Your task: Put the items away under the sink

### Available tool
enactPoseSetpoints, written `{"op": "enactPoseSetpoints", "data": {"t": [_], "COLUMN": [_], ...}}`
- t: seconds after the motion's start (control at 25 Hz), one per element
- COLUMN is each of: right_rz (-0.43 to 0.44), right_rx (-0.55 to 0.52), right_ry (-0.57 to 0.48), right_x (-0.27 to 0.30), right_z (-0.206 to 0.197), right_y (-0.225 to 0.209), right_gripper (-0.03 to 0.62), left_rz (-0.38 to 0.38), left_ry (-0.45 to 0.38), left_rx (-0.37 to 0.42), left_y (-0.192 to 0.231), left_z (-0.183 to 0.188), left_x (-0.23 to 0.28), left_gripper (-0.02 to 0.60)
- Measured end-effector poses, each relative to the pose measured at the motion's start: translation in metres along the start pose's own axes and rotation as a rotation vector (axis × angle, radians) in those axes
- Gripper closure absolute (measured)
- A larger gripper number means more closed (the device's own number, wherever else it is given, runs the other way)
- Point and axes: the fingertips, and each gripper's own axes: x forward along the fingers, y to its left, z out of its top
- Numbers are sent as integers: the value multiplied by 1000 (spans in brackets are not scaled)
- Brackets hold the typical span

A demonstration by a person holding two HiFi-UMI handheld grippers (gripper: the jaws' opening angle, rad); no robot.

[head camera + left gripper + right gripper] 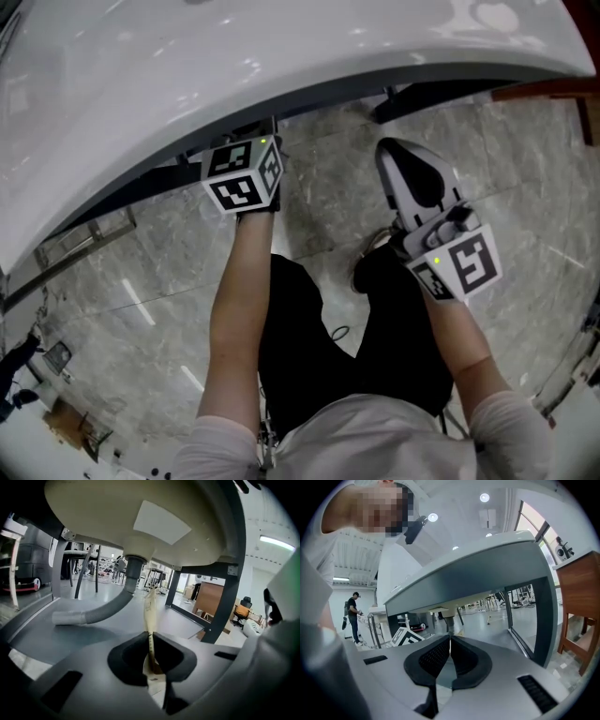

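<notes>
My left gripper point(150, 637) is under the white sink point(187, 66), shut on a thin cream flat packet point(150, 609) that stands upright out of the jaws. In front of it a grey drain hose point(101, 613) curves down from the basin's underside point(140, 527) onto a grey shelf point(84, 632). In the head view only its marker cube point(244, 175) shows at the sink's edge. My right gripper point(450, 638) is shut with nothing between its pads. It hangs outside the sink front point(478, 569), with its jaws point(398, 155) pointing towards it.
A dark metal frame leg point(225, 597) stands at the shelf's right end. A wooden cabinet point(581, 602) is at the far right. The floor point(319, 150) is grey marble tile. A person point(351, 613) stands far off at the left.
</notes>
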Motion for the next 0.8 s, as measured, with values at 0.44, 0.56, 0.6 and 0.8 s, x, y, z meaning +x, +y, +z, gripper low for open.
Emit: {"op": "enactPoseSetpoints", "data": {"t": [0.44, 0.56, 0.6, 0.8], "right_rz": [27, 23, 16, 49], "right_rx": [21, 27, 25, 44], "right_ry": [38, 46, 57, 100], "right_x": [-1, -5, -7, -16], "right_z": [-2, 6, 7, 23], "right_y": [-3, -3, -4, 21], "right_gripper": [560, 560, 560, 560], "left_rz": [77, 99, 101, 160], "left_ry": [-49, -105, -118, -138], "left_rx": [-32, 14, 18, 30], "left_y": [24, 20, 18, 5], "left_z": [4, 14, 15, 4], "left_x": [14, -1, -7, -61], "left_gripper": [413, 398, 396, 570]}}
